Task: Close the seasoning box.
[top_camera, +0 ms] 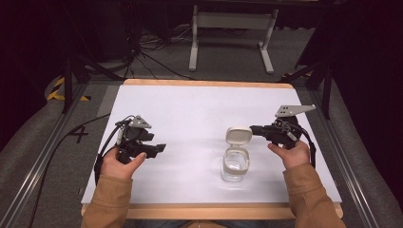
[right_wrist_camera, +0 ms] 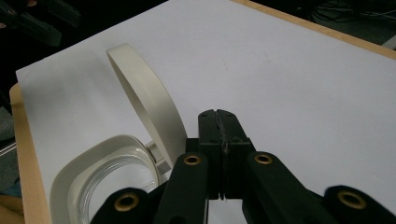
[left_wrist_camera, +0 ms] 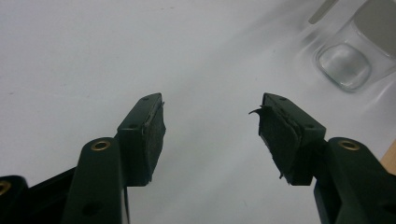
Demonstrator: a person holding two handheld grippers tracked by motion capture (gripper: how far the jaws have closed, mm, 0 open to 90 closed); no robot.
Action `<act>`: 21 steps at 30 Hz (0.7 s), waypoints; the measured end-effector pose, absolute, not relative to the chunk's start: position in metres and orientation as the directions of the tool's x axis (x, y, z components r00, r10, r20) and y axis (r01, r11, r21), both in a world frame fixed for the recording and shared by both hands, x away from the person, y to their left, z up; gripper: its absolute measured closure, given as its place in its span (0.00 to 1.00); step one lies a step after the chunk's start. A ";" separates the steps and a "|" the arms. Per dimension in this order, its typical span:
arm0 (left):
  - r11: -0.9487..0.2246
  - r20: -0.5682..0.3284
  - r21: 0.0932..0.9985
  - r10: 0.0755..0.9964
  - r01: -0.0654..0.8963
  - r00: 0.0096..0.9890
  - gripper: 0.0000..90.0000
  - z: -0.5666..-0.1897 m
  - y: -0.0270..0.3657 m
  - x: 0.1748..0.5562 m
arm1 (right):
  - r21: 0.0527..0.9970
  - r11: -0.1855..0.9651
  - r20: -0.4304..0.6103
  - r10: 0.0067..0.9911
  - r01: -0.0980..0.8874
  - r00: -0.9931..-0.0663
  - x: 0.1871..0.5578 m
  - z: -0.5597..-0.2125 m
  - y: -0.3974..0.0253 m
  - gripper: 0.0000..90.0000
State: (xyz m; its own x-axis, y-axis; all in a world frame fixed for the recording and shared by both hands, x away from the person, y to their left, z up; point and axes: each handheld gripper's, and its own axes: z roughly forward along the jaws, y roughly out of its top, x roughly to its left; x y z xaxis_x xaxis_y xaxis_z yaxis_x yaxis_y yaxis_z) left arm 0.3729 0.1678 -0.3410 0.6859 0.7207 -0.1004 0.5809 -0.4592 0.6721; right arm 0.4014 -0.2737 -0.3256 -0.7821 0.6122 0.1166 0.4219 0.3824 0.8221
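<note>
Pads of the left gripper stand apart over bare table, with the jar well off to its right. The right gripper, jaws together, sits beside the raised lid; nudge it gently so the hinge carries it.

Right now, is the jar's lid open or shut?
Open. The lid stands swung up on its hinge behind the jar, whose mouth is uncovered. The right gripper, jaws shut, is beside the lid; contact cannot be told.
</note>
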 end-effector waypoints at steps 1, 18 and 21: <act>-0.459 -0.100 0.672 0.721 0.581 0.686 0.45 -0.341 0.168 0.373 | 0.822 0.384 0.115 0.610 0.420 -0.784 0.401 -0.325 -0.273 0.99; -0.474 -0.097 0.673 0.705 0.568 0.703 0.45 -0.341 0.162 0.378 | 0.822 0.406 0.098 0.591 0.400 -0.801 0.393 -0.322 -0.271 0.99; -0.473 -0.097 0.673 0.706 0.569 0.702 0.45 -0.341 0.161 0.378 | 0.821 0.412 0.095 0.584 0.395 -0.806 0.391 -0.322 -0.270 0.99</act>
